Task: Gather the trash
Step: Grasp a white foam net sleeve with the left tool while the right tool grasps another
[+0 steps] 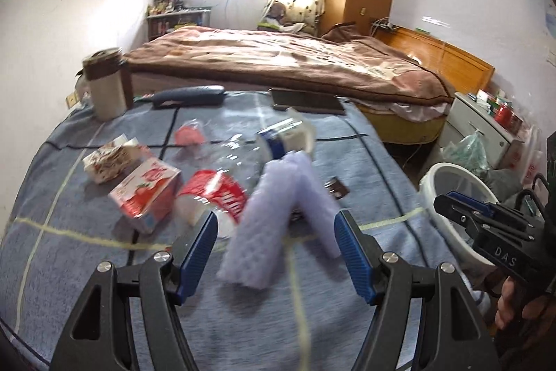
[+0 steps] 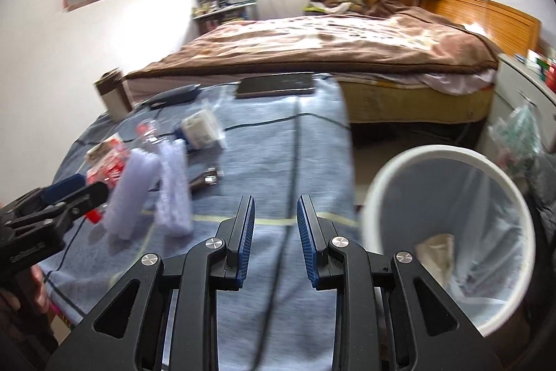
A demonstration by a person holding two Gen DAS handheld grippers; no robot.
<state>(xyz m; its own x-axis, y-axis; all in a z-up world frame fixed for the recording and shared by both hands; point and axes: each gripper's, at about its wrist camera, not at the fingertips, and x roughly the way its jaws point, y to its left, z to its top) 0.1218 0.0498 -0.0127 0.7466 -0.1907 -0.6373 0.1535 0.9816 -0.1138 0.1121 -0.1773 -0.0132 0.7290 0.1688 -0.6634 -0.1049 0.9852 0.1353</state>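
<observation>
Trash lies on a table under a blue cloth [image 1: 104, 266]: a folded lilac foam sleeve [image 1: 274, 221], a clear plastic bottle with a red label [image 1: 222, 193], a red-and-white carton [image 1: 146, 193], a crumpled printed carton [image 1: 107, 159] and a blue-and-white carton [image 1: 288, 138]. My left gripper [image 1: 276, 228] is open, its jaws wide on either side of the foam sleeve [image 2: 139, 193]. My right gripper [image 2: 275, 218] is open and empty over the table's right edge, beside the white bin [image 2: 448, 232], which has a clear liner and some paper inside.
A tall cup [image 1: 106, 86], a dark stapler-like tool [image 1: 189, 94] and a dark tablet [image 1: 305, 101] stand at the table's far side. A small brown wrapper [image 1: 336, 187] lies to the right. A bed [image 1: 295, 58] is behind, and a white cabinet [image 1: 486, 124] beyond the bin.
</observation>
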